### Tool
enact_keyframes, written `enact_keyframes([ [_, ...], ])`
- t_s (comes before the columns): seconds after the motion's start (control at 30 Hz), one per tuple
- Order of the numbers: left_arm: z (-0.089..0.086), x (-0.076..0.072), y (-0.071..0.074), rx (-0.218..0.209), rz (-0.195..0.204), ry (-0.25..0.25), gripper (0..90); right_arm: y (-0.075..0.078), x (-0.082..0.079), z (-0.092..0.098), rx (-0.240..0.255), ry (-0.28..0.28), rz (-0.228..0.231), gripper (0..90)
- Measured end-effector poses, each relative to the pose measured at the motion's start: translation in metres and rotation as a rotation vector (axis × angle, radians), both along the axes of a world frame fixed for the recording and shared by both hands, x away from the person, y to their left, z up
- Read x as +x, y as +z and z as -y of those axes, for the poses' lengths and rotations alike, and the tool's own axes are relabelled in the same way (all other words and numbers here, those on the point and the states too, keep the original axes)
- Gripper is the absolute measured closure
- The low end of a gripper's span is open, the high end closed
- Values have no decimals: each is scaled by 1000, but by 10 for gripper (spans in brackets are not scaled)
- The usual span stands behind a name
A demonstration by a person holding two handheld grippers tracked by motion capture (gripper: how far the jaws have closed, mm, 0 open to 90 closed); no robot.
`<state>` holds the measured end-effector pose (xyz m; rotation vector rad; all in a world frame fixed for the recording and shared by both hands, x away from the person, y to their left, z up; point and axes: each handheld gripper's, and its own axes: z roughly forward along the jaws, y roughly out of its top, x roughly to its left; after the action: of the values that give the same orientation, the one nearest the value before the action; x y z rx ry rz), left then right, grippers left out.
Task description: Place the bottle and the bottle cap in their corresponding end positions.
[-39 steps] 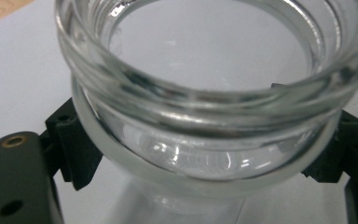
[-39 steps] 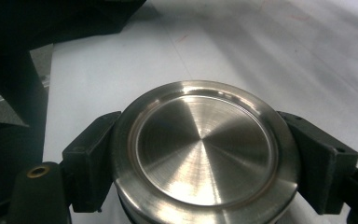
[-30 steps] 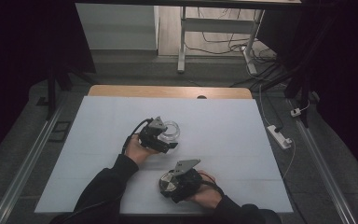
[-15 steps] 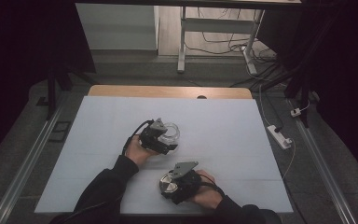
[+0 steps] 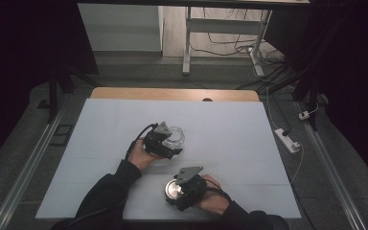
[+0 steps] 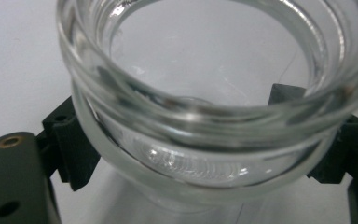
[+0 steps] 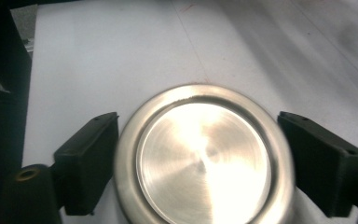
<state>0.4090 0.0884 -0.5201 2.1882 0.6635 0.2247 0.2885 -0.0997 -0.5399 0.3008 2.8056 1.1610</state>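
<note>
Releasing a glass jar (image 6: 205, 107) and a metal lid (image 7: 204, 158) on the counter (image 5: 100, 143).
Left hand-held gripper (image 5: 172, 146) jaws just opening, jar between them; right hand-held gripper (image 5: 172, 191) jaws just opening, flanking the lid, right pad clear.

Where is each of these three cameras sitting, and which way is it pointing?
High view: above the person's side, looking forward and down on the table; both forearms, left claw, right claw.
Left gripper view: rides the left claw, looking along its jaws, which flank the neck of a glass jar.
Right gripper view: rides the right claw, looking down between its jaws, which have just been opening, at a metal lid on the table.
Shared: the high view also shows the jar and lid.
</note>
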Motion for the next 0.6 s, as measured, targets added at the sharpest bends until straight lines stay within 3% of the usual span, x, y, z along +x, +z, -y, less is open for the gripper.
enact_keyframes([
  [0.37,-1,-1,1,-3,-16,-7,67,4,-1,0,23,-17,-17,68],
  [0.6,-6,-2,4,-26,-25,4,55,4,-2,0,18,-19,-21,62],
])
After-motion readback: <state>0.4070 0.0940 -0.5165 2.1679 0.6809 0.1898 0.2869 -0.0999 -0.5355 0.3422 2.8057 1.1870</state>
